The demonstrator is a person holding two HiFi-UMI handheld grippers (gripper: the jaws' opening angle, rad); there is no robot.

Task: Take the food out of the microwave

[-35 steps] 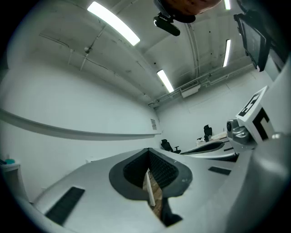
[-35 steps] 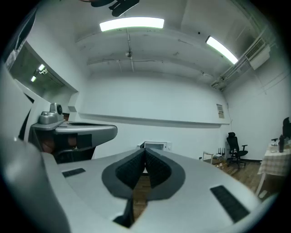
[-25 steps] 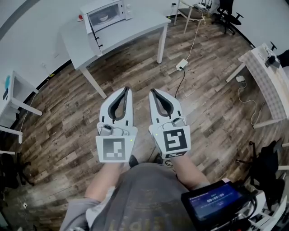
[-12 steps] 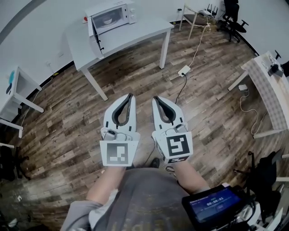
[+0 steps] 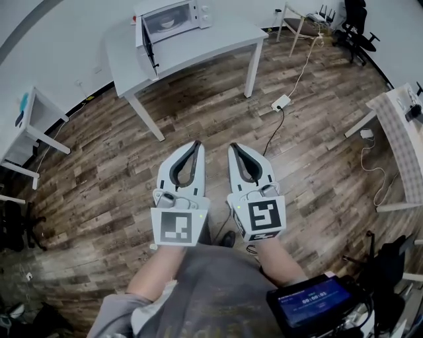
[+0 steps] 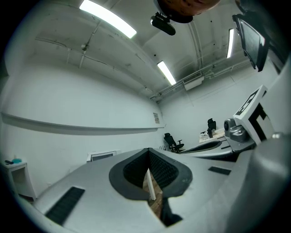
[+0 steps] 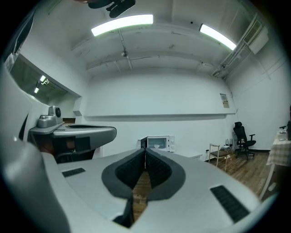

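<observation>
While well short of the tabletop (image 5: 218,41), holds left gripper (image 5: 197,144) and right gripper (image 5: 232,146) side by side, both pairs of fingers (image 5: 200,168) together, empty, with food bowl (image 5: 167,22) inside open microwave (image 5: 173,20).

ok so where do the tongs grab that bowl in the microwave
Probably its near rim, coming straight in through the front opening. The bowl sits inside the microwave, whose walls close every other side. The door stands open at the left in the head view, so keep right of it. The bowl is too far off to judge the rim closely.
</observation>
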